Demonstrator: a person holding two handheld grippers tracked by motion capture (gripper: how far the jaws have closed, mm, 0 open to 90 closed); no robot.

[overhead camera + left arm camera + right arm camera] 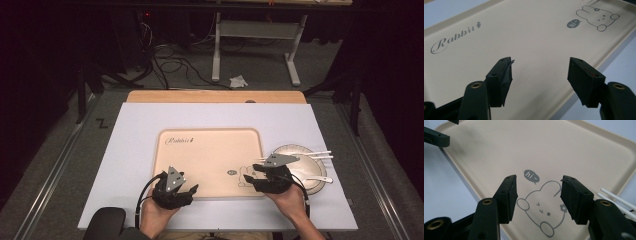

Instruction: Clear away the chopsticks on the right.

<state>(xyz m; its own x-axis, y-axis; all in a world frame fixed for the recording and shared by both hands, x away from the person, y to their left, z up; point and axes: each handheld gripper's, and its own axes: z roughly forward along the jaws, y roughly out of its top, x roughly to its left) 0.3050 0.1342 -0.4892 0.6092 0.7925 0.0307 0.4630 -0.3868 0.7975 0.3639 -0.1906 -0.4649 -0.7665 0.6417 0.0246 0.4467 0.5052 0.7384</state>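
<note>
This looks like a lab or recording room, not a home. The table [130, 150] is a white board laid over a wooden top, standing on grey carpet between metal rails [55, 170]. At twelve o'clock, black cables [170, 65] sprawl across the floor beside the white legs of an adjustable desk frame [252, 45], with a crumpled paper [238, 81] lying near them. The surroundings are dark, with a small red indicator light [146, 14] at eleven o'clock.
</note>
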